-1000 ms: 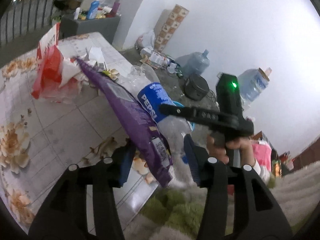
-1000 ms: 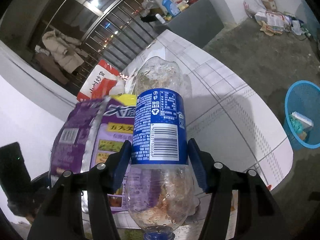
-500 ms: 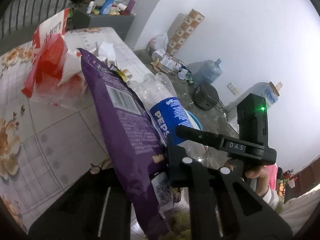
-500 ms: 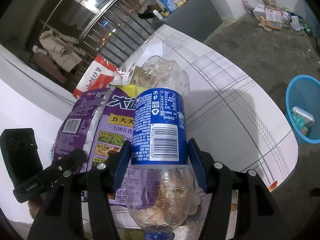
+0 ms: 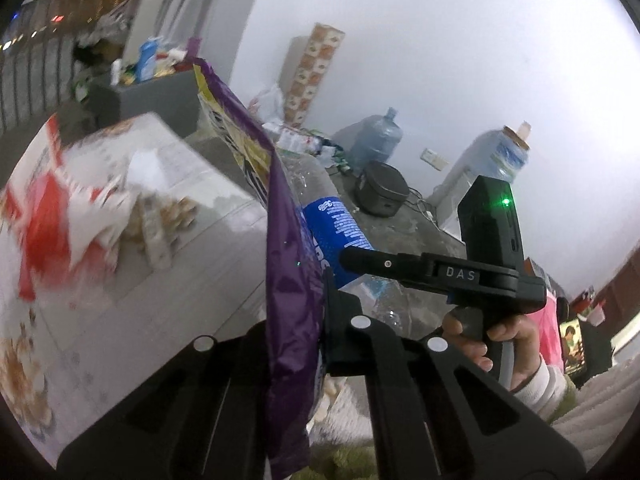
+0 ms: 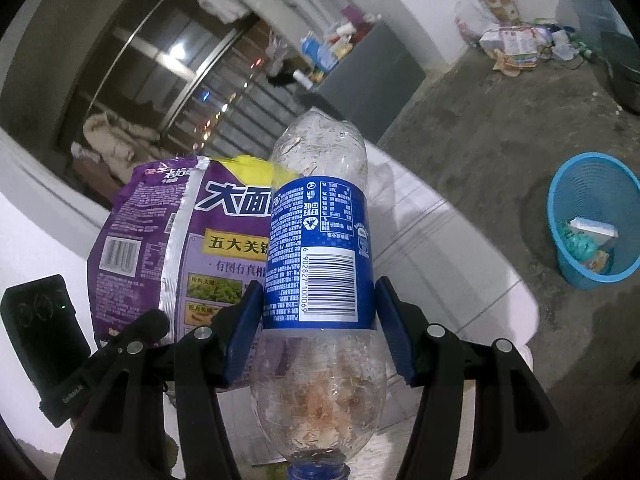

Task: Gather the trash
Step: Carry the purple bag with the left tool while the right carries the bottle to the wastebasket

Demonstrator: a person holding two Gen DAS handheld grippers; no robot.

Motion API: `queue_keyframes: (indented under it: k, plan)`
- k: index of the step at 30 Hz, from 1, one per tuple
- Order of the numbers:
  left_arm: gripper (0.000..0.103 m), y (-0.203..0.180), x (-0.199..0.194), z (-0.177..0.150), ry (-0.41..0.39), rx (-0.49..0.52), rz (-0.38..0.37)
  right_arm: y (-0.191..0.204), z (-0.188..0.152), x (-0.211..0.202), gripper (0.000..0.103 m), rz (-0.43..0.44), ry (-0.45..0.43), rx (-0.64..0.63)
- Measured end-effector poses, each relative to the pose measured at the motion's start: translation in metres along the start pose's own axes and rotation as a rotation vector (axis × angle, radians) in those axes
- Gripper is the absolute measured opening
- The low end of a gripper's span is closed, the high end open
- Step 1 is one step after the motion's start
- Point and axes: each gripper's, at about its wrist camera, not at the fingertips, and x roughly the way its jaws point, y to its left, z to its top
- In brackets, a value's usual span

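right wrist: crinkled clear bottle [image 6: 320, 256]

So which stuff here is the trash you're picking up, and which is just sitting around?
Part of the job:
- plastic bottle, held by the right gripper
- purple snack bag, held by the left gripper
- blue bin on the floor
- red and white wrapper on the table

Just lying about:
- water jug
- black cooker
- grey cabinet
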Motion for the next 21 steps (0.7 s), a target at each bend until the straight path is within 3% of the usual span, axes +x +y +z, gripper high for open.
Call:
queue_keyframes:
  k: [7,11,16,21]
  plan:
    - [0.0,-0.039,0.04,0.03,0.017,0.12,-0.055,-0.036,0.011,-0.037,0.056,-0.023,-0.103,0.088]
    - [0.0,-0.063,0.078,0.047,0.058,0.177,-0.104,-0.078,0.019,-0.065,0.056,-0.054,-0.181,0.189]
    - [0.0,-0.089,0.152,0.067,0.18,0.214,-0.175,-0.141,0.017,-0.091,0.056,-0.084,-0.257,0.362]
    - [0.0,-0.112,0.231,0.075,0.307,0.286,-0.176,-0.212,0.007,-0.098,0.056,-0.115,-0.275,0.561]
